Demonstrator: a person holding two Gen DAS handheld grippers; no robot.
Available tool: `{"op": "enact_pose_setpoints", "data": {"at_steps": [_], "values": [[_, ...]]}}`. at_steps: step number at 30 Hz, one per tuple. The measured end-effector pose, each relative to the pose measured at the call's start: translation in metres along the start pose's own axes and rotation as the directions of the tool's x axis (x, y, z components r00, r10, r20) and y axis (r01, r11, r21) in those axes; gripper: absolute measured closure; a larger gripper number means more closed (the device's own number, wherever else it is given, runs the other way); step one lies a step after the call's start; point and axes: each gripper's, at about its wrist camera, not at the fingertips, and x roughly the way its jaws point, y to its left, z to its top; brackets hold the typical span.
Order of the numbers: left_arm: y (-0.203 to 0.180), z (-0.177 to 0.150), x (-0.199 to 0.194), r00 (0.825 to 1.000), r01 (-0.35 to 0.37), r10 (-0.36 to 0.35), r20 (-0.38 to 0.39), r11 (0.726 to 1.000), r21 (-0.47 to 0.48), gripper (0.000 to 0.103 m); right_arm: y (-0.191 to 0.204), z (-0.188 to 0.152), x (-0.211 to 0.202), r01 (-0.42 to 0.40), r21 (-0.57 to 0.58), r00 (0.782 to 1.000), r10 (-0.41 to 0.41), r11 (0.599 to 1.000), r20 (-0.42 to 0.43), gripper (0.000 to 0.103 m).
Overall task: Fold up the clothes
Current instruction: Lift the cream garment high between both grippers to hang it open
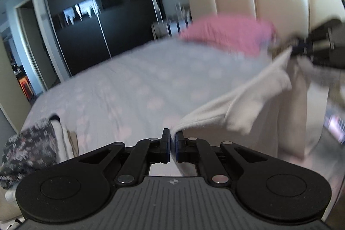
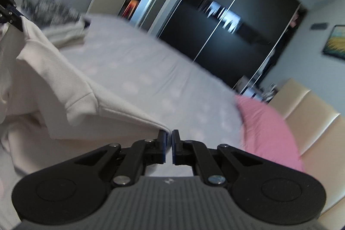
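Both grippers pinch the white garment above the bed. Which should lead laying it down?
Probably left: left gripper sits near the clothes pile, right gripper by the pink pillow; white garment hangs between.

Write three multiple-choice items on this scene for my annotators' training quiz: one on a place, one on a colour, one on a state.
1. Where does the patterned dark garment lie?
A. At the bed's edge
B. On the headboard
C. Inside the wardrobe

2. What colour is the pillow?
A. Green
B. Pink
C. Black

3. What are the two claws doing?
A. Both open, empty
B. One holds the pillow
C. Each shut on the cream garment

Answers:
1 A, it sits at the edge of the bedspread.
2 B, pink in both views.
3 C, the left claw and right claw each pinch an edge of the cream garment, stretched between them.
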Motion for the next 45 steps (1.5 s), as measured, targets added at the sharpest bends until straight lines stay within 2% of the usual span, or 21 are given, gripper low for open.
{"op": "enact_pose_setpoints", "data": {"at_steps": [4,8,13,17,19,21,25,28,31,33,35,39,45], "values": [[0.01,0.033,-0.047,0.99,-0.004,0.013,0.14,0.998,-0.064,0.101,-0.019,0.033,-0.045,0.052,0.054,0.992,-0.058,0.997,0.109,0.098],[0.014,0.063,-0.104,0.959,-0.024,0.048,0.28,0.996,-0.086,0.101,-0.028,0.067,-0.092,0.105,0.097,0.964,-0.125,0.99,0.234,0.098],[0.01,0.091,-0.178,0.89,-0.052,0.092,0.447,0.994,-0.101,0.101,-0.03,0.094,-0.155,0.153,0.146,0.903,-0.198,0.977,0.381,0.098],[-0.004,0.103,-0.225,0.824,-0.063,0.105,0.557,0.994,-0.094,0.101,-0.029,0.106,-0.208,0.208,0.175,0.836,-0.268,0.962,0.479,0.098],[-0.012,0.108,-0.242,0.795,-0.054,0.096,0.599,0.995,-0.087,0.101,-0.03,0.112,-0.235,0.233,0.198,0.798,-0.303,0.952,0.521,0.098],[-0.018,0.112,-0.257,0.774,-0.036,0.078,0.629,0.996,-0.078,0.101,-0.034,0.116,-0.26,0.242,0.225,0.768,-0.328,0.944,0.549,0.098],[-0.029,0.109,-0.284,0.744,-0.002,0.043,0.666,0.998,-0.061,0.101,-0.04,0.118,-0.301,0.242,0.269,0.723,-0.358,0.932,0.59,0.098],[-0.031,0.109,-0.3,0.728,0.017,0.027,0.685,0.998,-0.058,0.101,-0.042,0.115,-0.321,0.242,0.285,0.698,-0.37,0.927,0.613,0.098],[-0.033,0.11,-0.309,0.715,0.029,0.015,0.699,0.998,-0.051,0.101,-0.042,0.113,-0.328,0.235,0.288,0.692,-0.368,0.928,0.621,0.098],[-0.031,0.112,-0.306,0.723,0.025,0.016,0.691,0.998,-0.049,0.101,-0.042,0.114,-0.324,0.228,0.283,0.701,-0.359,0.932,0.616,0.098],[-0.028,0.113,-0.303,0.738,0.023,0.018,0.674,0.998,-0.051,0.101,-0.045,0.114,-0.313,0.211,0.282,0.727,-0.343,0.936,0.595,0.098],[-0.013,0.112,-0.275,0.802,0.019,0.037,0.596,0.996,-0.088,0.101,-0.046,0.11,-0.272,0.157,0.278,0.793,-0.288,0.948,0.536,0.098],[0.013,0.103,-0.195,0.898,-0.002,0.064,0.435,0.99,-0.141,0.101,-0.038,0.107,-0.196,0.095,0.246,0.887,-0.194,0.965,0.419,0.098]]}}
